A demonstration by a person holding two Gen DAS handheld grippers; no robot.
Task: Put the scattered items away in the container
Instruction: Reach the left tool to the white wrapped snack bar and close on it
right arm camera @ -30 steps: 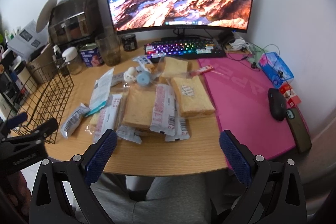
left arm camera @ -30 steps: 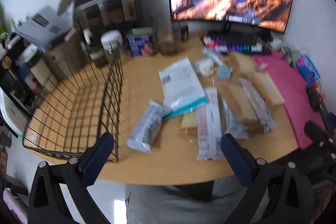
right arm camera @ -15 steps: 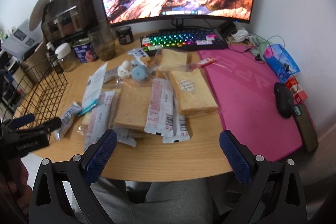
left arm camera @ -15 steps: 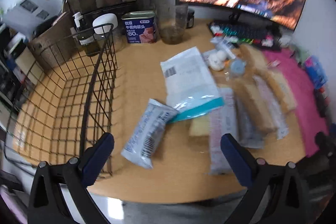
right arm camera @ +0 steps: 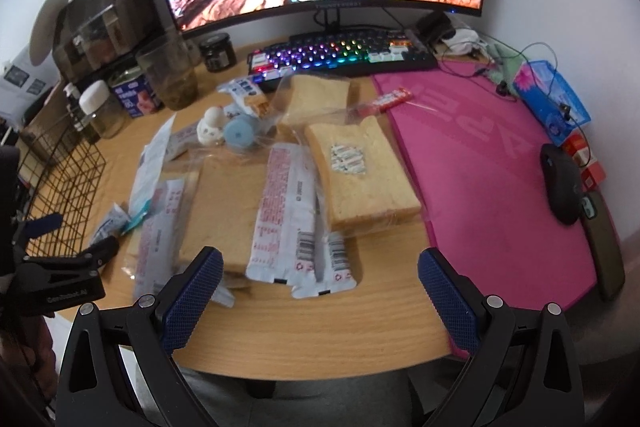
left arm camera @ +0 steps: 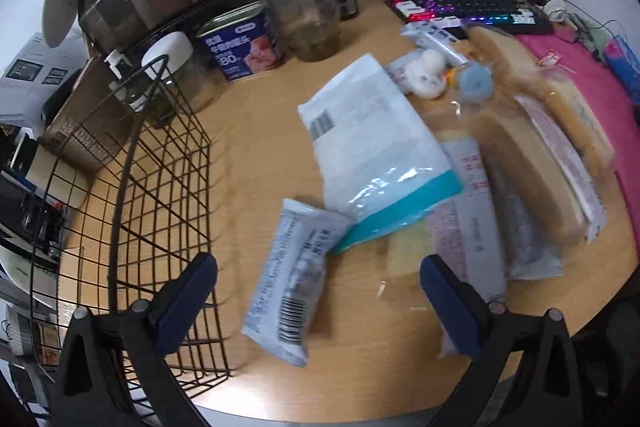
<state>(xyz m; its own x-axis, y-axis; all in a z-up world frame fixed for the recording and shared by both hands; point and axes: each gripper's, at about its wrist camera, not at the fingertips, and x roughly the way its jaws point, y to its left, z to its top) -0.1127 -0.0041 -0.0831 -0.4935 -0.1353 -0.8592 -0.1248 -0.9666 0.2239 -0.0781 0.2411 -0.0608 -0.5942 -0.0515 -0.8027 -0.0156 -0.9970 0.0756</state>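
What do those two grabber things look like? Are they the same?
Yes, they match. The left gripper and the right gripper each have a black plastic frame with triangle-shaped cut-outs and small silver screws. Their fingers carry dark blue pads with a bumpy, grid-like grip. In the right wrist view, the left gripper's black body shows small pale lettering, too blurred to read.

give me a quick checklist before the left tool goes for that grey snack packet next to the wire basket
1. Left tool open, holding nothing: ok.
2. Grey snack packet between the fingers' line: ok.
3. Packet free of neighbours: not ok, teal-edged pouch overlaps its far end.
4. Wire basket open-topped, room inside: ok.
5. Right tool out of the way: ok, open over the bread packs.
6. Grip depth above desk: cannot tell, blurred.
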